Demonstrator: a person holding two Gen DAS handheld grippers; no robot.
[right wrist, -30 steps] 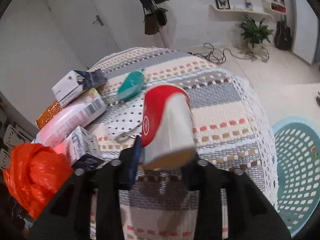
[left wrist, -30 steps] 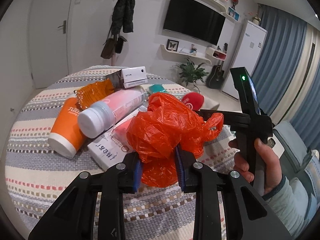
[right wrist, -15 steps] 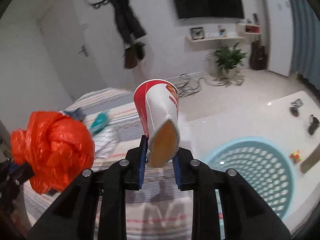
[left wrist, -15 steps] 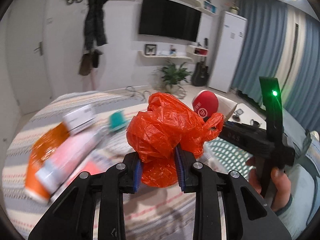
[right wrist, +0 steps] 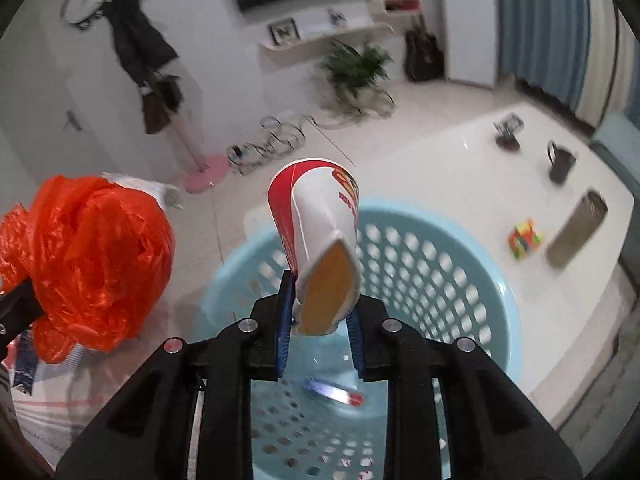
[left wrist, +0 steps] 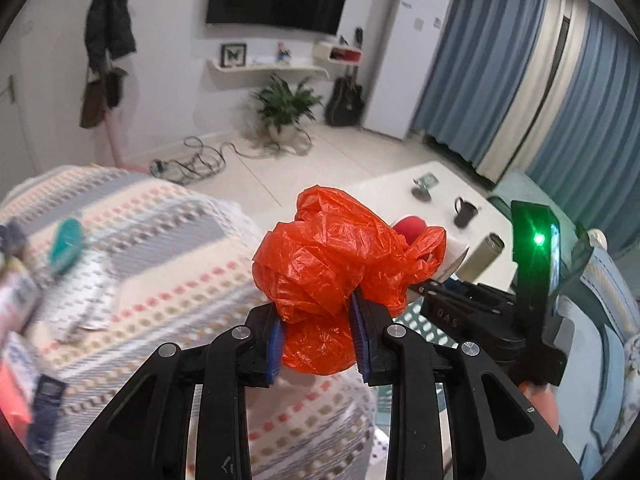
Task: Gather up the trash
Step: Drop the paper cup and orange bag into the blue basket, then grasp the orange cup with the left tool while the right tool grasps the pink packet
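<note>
My left gripper (left wrist: 319, 338) is shut on a crumpled orange plastic bag (left wrist: 336, 264) and holds it in the air past the edge of the patterned table (left wrist: 168, 280). The bag also shows at the left of the right wrist view (right wrist: 88, 256). My right gripper (right wrist: 320, 334) is shut on a squashed red and white paper cup (right wrist: 320, 232), held above the light blue perforated basket (right wrist: 440, 280) on the floor. A small wrapper (right wrist: 334, 392) lies inside the basket. The right gripper's body (left wrist: 492, 316) shows in the left wrist view.
More trash lies blurred on the table at the left, including a teal item (left wrist: 64, 244). A white low table (right wrist: 540, 184) holds a dark mug (right wrist: 560, 164), a colourful cube (right wrist: 524, 238) and a grey cylinder (right wrist: 576, 228). Cables (left wrist: 192, 160) lie on the floor.
Both grippers have swung right, away from the table, with their loads. The right gripper with the cup now hangs over the basket. The orange bag has moved to the table's edge.
</note>
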